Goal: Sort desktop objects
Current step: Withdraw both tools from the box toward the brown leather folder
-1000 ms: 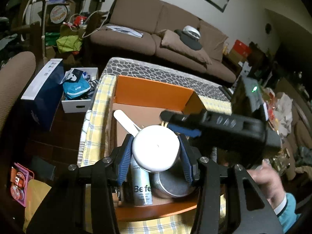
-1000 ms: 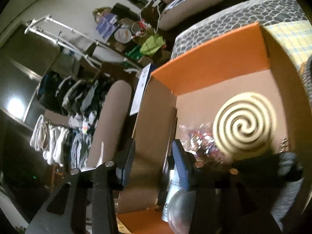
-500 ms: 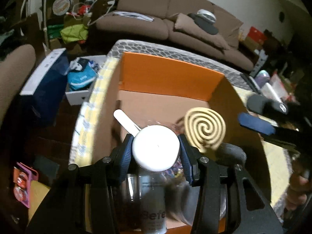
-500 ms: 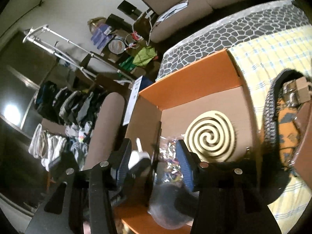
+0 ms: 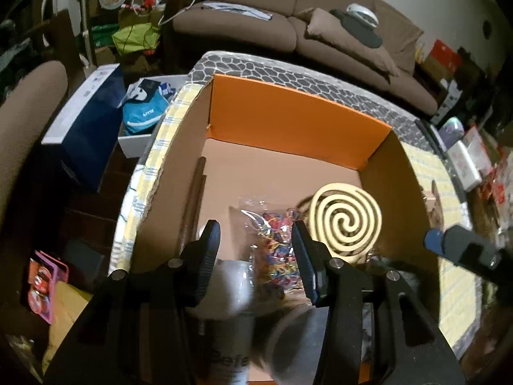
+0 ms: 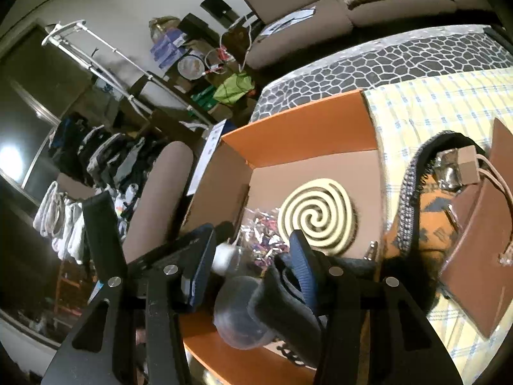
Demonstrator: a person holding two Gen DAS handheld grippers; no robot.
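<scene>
An orange cardboard box [image 5: 298, 118] holds a cream spiral coil [image 5: 348, 223], lying flat, and a clear bag of coloured rubber bands [image 5: 272, 243]. My left gripper [image 5: 256, 253] hangs over the box with its jaws apart and nothing between the pads. Just below them a white-capped spray can [image 5: 231, 353] shows blurred, next to a round tin [image 5: 288, 340]. My right gripper [image 6: 253, 256] is open and empty above the box's near corner. The coil [image 6: 317, 218] and the bag [image 6: 263, 237] lie beyond it. In the left wrist view the right gripper [image 5: 449, 247] sits at the box's right side.
The box stands on a yellow checked cloth [image 6: 433, 112]. A knitted pouch [image 6: 413, 199] and a brown board [image 6: 474, 256] lie right of the box. A brown chair [image 6: 160, 192] and a blue carton [image 5: 86, 128] are left of the table, a sofa [image 5: 256, 25] behind.
The white-capped can has left the left gripper's pads and now sits lower, blurred. The left gripper moved forward and down over the box. The right gripper drew back from the coil.
</scene>
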